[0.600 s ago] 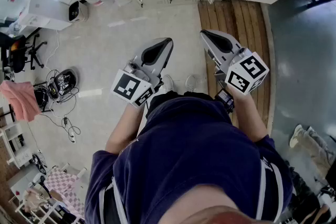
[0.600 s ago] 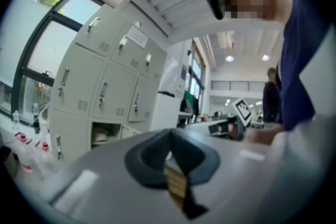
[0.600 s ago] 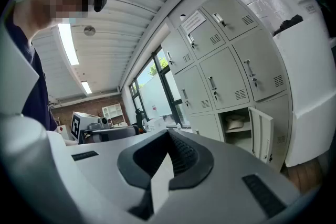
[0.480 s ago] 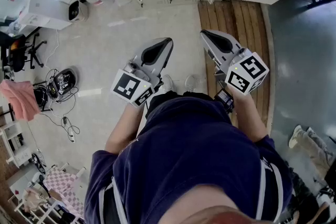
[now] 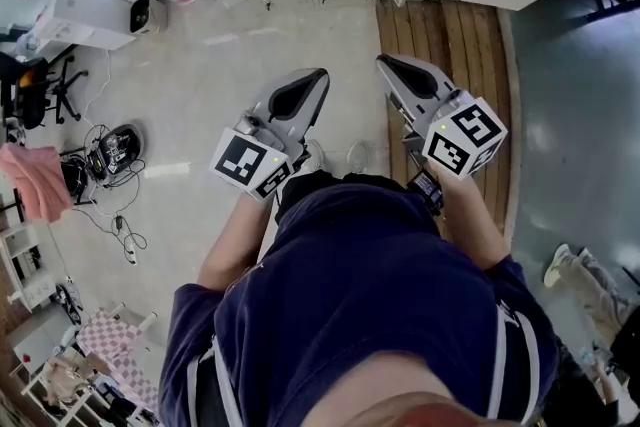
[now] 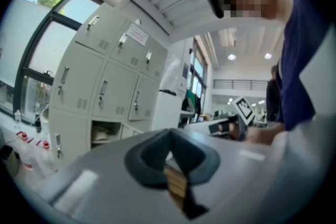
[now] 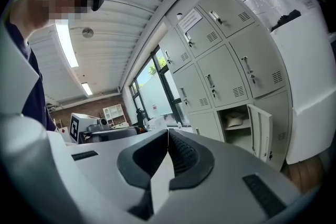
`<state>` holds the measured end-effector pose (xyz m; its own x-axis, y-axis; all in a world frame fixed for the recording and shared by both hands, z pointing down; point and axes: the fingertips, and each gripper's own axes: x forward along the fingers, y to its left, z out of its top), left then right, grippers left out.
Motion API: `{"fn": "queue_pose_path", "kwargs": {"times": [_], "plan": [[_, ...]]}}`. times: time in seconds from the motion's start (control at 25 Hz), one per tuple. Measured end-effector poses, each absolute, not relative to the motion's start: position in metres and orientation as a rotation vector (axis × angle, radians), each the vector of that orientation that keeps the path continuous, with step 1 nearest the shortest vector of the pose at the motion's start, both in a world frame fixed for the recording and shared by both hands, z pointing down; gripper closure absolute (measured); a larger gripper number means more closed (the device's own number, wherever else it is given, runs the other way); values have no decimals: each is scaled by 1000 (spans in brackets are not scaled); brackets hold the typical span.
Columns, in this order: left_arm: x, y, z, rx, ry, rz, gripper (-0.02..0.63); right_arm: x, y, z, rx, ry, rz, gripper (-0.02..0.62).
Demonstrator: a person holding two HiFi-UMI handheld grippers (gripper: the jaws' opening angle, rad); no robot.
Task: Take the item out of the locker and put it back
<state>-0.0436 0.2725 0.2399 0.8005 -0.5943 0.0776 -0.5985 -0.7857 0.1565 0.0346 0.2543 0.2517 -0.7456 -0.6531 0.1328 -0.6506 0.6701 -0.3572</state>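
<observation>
Ahead, low: locker open, pale item on shelf | left tongs closed, empty | right tongs closed, empty

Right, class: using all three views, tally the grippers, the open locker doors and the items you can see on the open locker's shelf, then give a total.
Grippers: 2 (left gripper, right gripper)
Open locker doors: 1 (open door)
Items seen on its shelf: 1 (pale item)
Total: 4

You work in bright, even light from the windows and the ceiling lamps; the floor shows soft glare. Both gripper views bend strongly at the edges, and the near jaws look blurred.
</observation>
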Motion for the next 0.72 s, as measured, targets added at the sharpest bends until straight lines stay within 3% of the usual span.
{"fn": "queue_pose_path", "kwargs": {"times": [0.72], "plan": [[-31, 241, 258, 2776, -987, 26, 603, 48, 226, 268, -1084, 2885, -641, 588]]}}
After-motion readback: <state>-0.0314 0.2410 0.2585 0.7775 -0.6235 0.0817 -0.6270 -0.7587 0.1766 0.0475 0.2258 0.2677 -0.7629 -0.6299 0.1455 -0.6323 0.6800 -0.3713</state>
